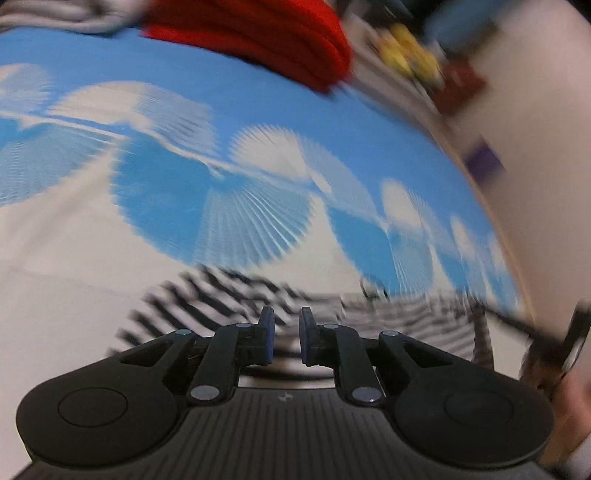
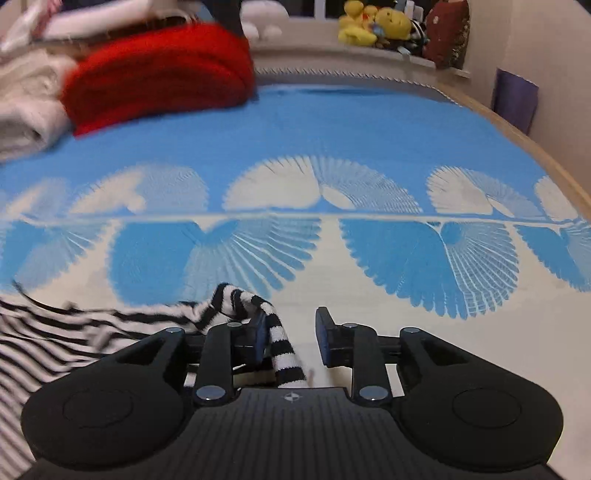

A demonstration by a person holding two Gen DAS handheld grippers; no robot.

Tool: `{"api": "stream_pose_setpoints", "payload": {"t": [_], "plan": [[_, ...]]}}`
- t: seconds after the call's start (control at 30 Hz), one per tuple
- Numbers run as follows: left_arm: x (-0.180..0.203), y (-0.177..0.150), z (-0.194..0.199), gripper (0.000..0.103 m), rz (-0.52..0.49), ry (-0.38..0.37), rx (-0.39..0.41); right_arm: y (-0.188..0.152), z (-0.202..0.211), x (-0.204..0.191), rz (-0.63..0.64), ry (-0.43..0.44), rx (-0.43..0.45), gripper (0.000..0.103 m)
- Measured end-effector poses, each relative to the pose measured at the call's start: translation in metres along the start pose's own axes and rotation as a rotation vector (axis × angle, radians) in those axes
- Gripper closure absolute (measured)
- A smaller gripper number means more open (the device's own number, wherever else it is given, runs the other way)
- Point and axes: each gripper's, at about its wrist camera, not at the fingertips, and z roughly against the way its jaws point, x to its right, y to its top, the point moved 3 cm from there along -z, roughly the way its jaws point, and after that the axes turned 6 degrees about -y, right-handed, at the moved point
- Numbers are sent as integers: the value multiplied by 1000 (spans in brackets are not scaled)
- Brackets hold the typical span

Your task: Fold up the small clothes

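So both grippers are down low over the bed, which has a blue and white sheet with a fan pattern on it. The striped top, black and white, is lying on the white part of the sheet near the bed's front edge, spread out to the left of the right gripper.

Right gripper: jaws spread apart, with a striped bit of the top draped over its left pad and hanging down in the gap. The other pad isn't touching it, so nothing's actually pinched there.

Left gripper is hovering right over the stripes, jaws standing a little apart. That view is really smeared, but I can see cloth through the gap and nothing clamped between the pads.

Further back on the bed there's a folded red sweater next to a cream pile. Yellow plush toys sit on the ledge behind the bed.
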Motion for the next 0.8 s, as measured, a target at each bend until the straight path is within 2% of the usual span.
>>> {"api": "stream_pose_setpoints", "payload": {"t": [0.1, 0.17, 0.23, 0.3, 0.4, 0.47, 0.53, 0.6, 0.63, 0.67, 0.8], "plan": [[-7, -4, -34, 88, -64, 132, -47, -9, 15, 1, 15, 113, -15, 72], [-30, -4, -47, 101, -10, 267, -26, -16, 21, 0, 45, 113, -24, 72], [-45, 1, -41, 101, 105, 291, 25, -22, 25, 6, 40, 100, -34, 72], [-41, 6, -31, 100, 146, 305, 46, -26, 29, 10, 11, 123, -53, 72], [-12, 9, -18, 90, 80, 201, 46, -38, 22, 10, 49, 126, -125, 71], [1, 3, -15, 81, 41, 126, 17, -52, 6, 11, 97, 50, -221, 71], [8, -8, -18, 71, 0, 76, -44, -63, -6, 15, 107, 3, -293, 70], [9, -19, -23, 71, -55, 115, -98, -61, -2, 17, 85, -2, -283, 69], [10, -22, -21, 71, -80, 138, -104, -58, 4, 16, 79, -9, -269, 69], [12, -24, -16, 71, -92, 129, -99, -56, 11, 16, 77, -9, -250, 69], [24, -33, 15, 71, -113, -42, -77, -56, 41, 16, 73, 47, -209, 66]]}}
